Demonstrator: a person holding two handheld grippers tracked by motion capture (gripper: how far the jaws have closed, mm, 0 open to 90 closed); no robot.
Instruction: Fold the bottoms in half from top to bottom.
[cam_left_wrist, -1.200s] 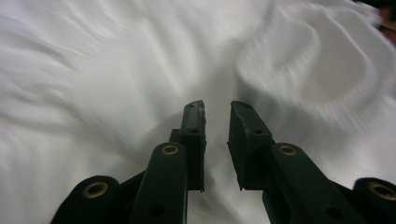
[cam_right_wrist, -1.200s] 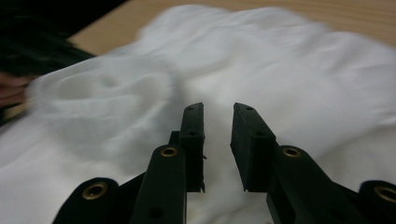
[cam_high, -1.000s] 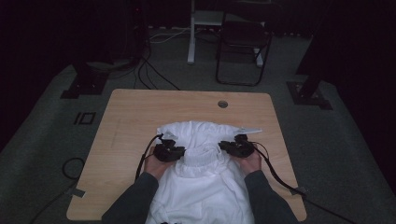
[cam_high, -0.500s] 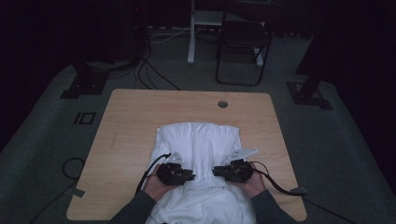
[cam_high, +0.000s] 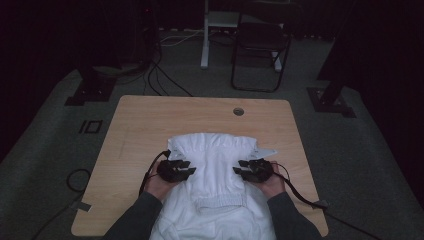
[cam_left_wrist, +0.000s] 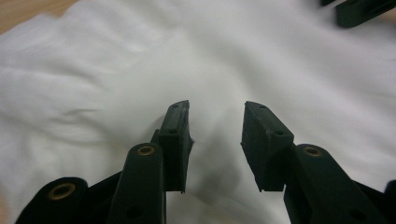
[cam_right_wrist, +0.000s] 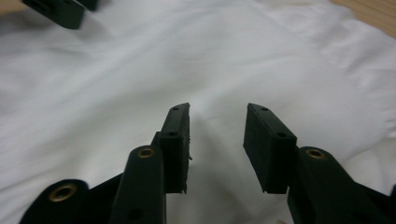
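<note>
1. Cloth (cam_high: 215, 165), white and folded, lies on the near half of the wooden table (cam_high: 150, 120) and runs off the near edge between the person's forearms.
2. Its far part is a broad rumpled band; nearer the person a gathered, ribbed strip (cam_high: 220, 201) crosses it.
3. A small white point (cam_high: 267, 151) sticks out of the cloth's far right corner onto bare wood.
4. The left gripper (cam_high: 186, 167) sits at the cloth's left edge, held in the left hand (cam_high: 159, 184), and points in toward the middle.
5. In the left gripper view its jaws stand apart over the cloth (cam_left_wrist: 140, 70) with only white fabric showing in the gap; I can't tell if the tips touch it.
6. The right gripper (cam_high: 241, 167) mirrors it at the right edge, in the right hand (cam_high: 272, 184), pointing inward.
7. In the right gripper view its jaws are likewise apart above the cloth (cam_right_wrist: 280, 60), gripping nothing.
8. Each gripper view catches the other gripper's tips in a top corner, well apart across the fabric.
9. A black cable (cam_high: 300, 192) trails from the right gripper across the table's right corner.
10. A round hole (cam_high: 238, 111) sits near the table's far edge, and a dark chair (cam_high: 260, 45) stands on the floor beyond.
</note>
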